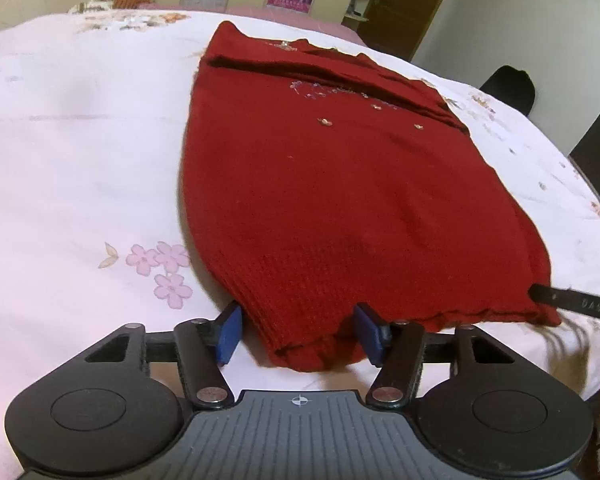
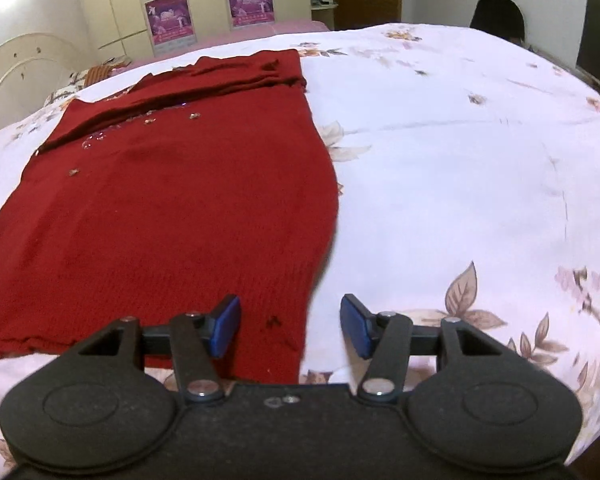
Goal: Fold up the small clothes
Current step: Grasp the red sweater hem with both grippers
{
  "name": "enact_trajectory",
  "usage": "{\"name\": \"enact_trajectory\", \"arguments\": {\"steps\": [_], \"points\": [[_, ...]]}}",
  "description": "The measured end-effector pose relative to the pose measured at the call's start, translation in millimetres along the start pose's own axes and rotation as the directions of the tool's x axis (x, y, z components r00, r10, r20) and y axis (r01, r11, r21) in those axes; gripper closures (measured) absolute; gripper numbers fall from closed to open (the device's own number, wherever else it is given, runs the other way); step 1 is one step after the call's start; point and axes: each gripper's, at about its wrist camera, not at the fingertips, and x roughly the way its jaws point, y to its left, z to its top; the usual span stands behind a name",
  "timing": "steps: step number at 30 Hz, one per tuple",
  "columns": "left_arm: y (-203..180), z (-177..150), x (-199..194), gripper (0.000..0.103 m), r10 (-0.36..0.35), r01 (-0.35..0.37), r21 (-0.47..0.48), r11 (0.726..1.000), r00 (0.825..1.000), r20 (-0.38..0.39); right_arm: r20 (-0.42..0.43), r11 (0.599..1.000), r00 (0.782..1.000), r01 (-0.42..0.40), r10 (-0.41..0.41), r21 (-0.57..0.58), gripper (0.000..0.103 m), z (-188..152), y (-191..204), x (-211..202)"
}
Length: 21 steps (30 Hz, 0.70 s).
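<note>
Red knitted sweater [image 1: 320, 184] lies flat on the floral bedsheet [image 1: 80, 140]; left gripper [image 1: 298, 334] and right gripper [image 2: 290, 326] fingers straddle hem corners, seemingly unclamped: pinch both evenly before lifting.

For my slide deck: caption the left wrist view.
Left gripper straddles a near hem corner of the red sweater on the floral bedsheet.

Soft, even indoor light; heavy fisheye bending at edges, slight motion blur.

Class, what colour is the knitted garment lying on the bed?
Dark red garment, with small sparkly decorations; left wrist view shows it best.
</note>
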Motion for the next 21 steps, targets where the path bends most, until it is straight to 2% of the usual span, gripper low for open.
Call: {"name": "enact_trajectory", "arguments": {"steps": [1,2,3,4,7,11,16,21], "points": [[1,1,2,0.062,-0.009,0.009,-0.006,1.0,1.0,-0.008,-0.004,1.0,1.0,-0.008,0.008,0.0,0.063,0,0,0],[2,2,3,0.067,-0.016,0.016,-0.014,1.0,1.0,-0.012,-0.012,1.0,1.0,-0.018,0.018,0.003,0.069,0,1,1],[4,3,4,0.067,-0.026,0.025,-0.026,0.999,1.0,-0.014,-0.02,1.0,0.999,-0.025,0.025,0.013,0.071,1,1,1],[5,4,5,0.069,-0.035,0.035,-0.033,0.999,0.999,-0.016,-0.028,0.999,0.999,-0.038,0.038,0.031,0.077,2,0,1],[5,9,7,0.098,-0.064,0.063,-0.029,0.998,0.998,-0.014,-0.048,0.989,0.994,-0.096,0.102,0.113,0.096,4,-8,1],[0,27,3,0.098,-0.071,0.071,-0.006,0.997,0.996,0.059,-0.012,0.976,0.983,-0.179,0.182,0.124,0.099,16,-7,-4],[-9,68,0,0.098,-0.073,0.068,0.035,0.997,0.983,0.171,0.092,0.97,0.972,-0.223,0.215,0.097,0.099,50,-1,-10],[-11,121,7,0.098,-0.076,0.07,0.035,0.997,0.964,0.255,0.184,0.965,0.956,-0.249,0.23,0.087,0.099,95,0,-7]]}}
